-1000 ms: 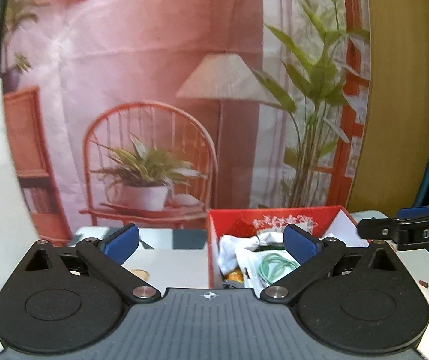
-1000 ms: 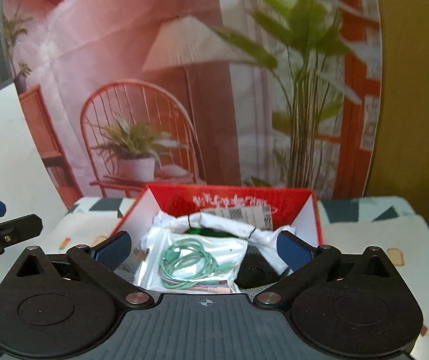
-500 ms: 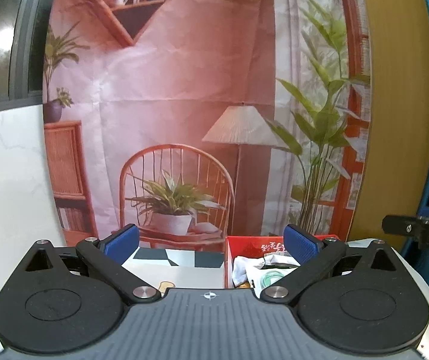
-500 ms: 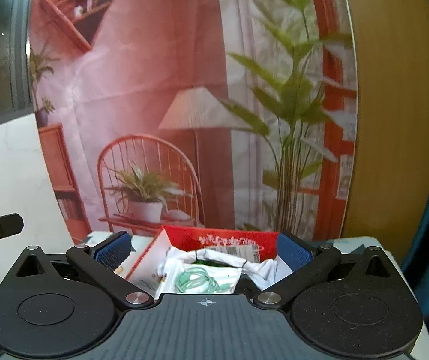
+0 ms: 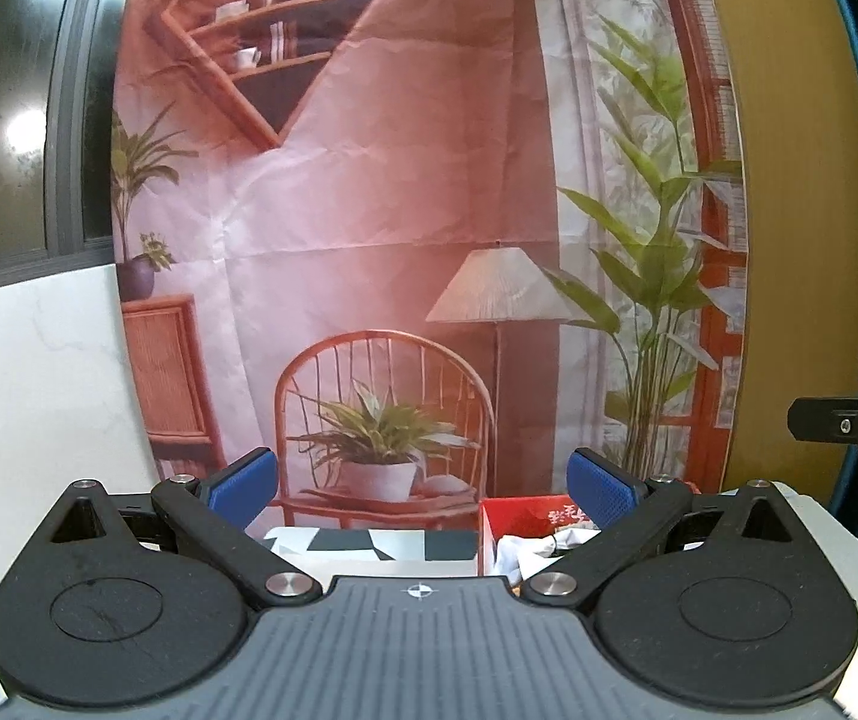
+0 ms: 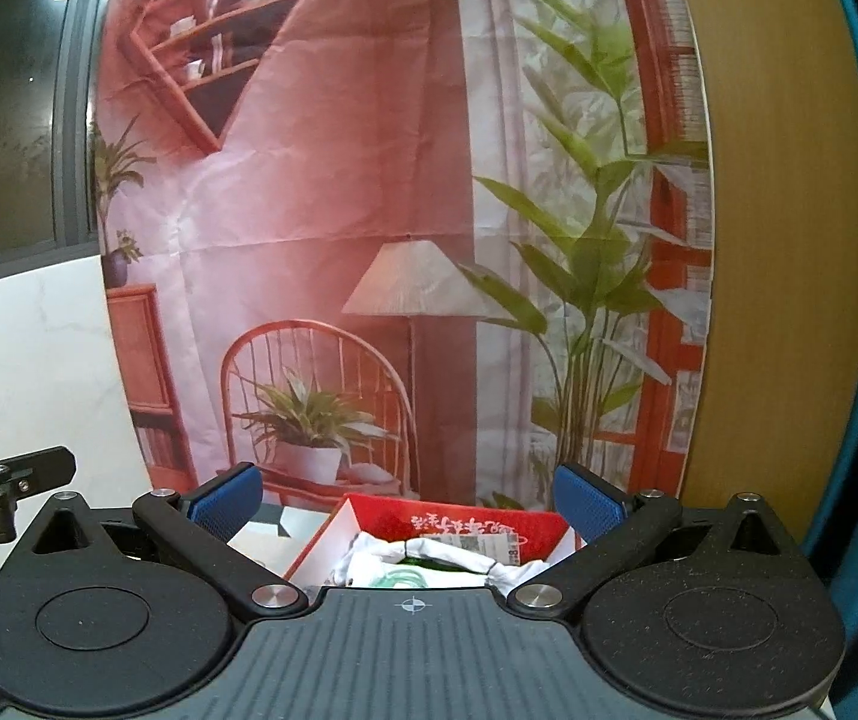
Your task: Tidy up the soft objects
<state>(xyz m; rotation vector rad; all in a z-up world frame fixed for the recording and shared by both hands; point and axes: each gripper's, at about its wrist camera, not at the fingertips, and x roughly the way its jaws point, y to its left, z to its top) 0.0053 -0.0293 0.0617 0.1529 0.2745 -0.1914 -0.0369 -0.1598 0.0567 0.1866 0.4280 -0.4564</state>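
A: While both tools hang above the surface (image 5: 369,543), what is each one holding?

B: Nothing. The left gripper (image 5: 422,480) has its jaws spread wide, blue pads (image 5: 243,480) well apart, with only the printed backdrop (image 5: 369,210) showing between them. The right gripper (image 6: 405,495) is the same: jaws wide apart and empty.

A: And the red box?

B: The red box (image 6: 465,525) sits on the surface at the foot of the backdrop. In the right wrist view it lies between the two blue pads (image 6: 585,501), low in the frame and partly hidden by the tool's own body. In the left wrist view the same red box (image 5: 519,513) shows toward the right pad, off centre.

A: What is in the box?

B: A crumpled white bag (image 6: 429,555) lies inside it, with a green cable coil (image 6: 408,577) just showing at the bag's near edge. A printed paper label (image 6: 480,543) lies behind the bag, against the box's far wall. Neither tool touches any of them.

A: Can each tool see the other?

B: Yes. From the box, the left tool's finger juts in at the left edge of the right wrist view; the right tool's finger shows at the right edge of the left wrist view.
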